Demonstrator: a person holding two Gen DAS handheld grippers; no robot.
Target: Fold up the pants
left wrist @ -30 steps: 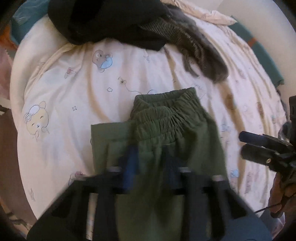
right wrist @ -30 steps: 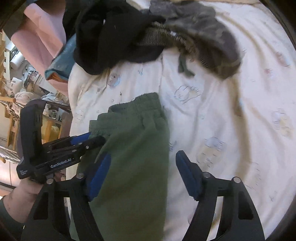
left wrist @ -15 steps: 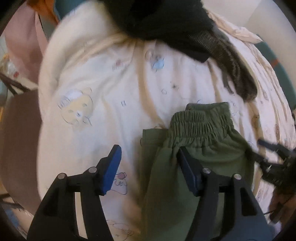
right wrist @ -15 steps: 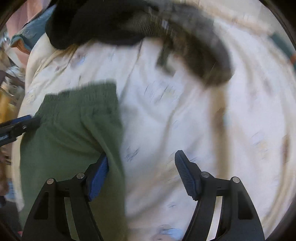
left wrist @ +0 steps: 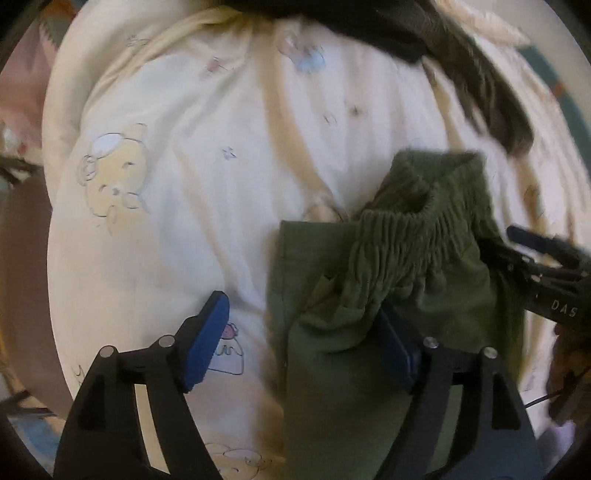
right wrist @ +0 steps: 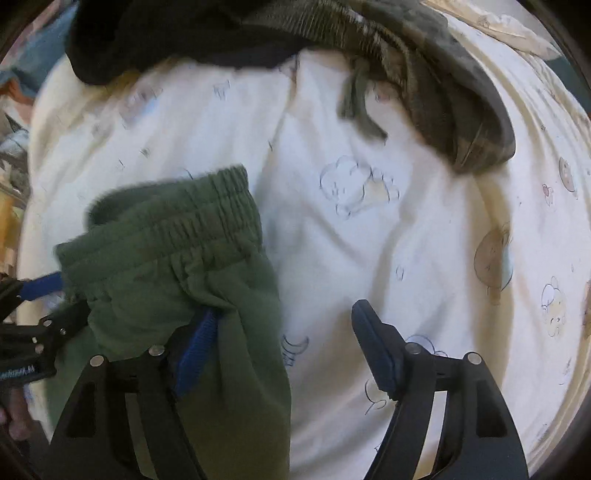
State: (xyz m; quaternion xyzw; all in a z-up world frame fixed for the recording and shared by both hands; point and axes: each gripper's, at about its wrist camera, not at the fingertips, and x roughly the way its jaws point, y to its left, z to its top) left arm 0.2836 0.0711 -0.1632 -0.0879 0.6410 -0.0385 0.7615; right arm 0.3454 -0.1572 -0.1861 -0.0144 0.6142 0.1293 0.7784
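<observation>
The green pants [left wrist: 399,295] lie folded on a cream bedsheet with bear prints, their elastic waistband [left wrist: 410,229] bunched up and pointing away from me. They also show in the right wrist view [right wrist: 177,266]. My left gripper [left wrist: 303,339] is open, straddling the pants' left edge, its right finger on the cloth. My right gripper [right wrist: 284,343] is open, straddling the pants' right edge, its left finger pressed into the fabric. Each gripper shows at the edge of the other's view.
A heap of black clothes [right wrist: 177,33] and a grey-brown striped garment [right wrist: 450,96] lies at the far side of the bed. The bedsheet [right wrist: 424,240] spreads to the right. The bed's left edge [left wrist: 55,192] drops off beside the left gripper.
My left gripper opened and shifted to the pants' left edge. My right gripper moved to the pants' right edge. The waistband is more bunched up.
</observation>
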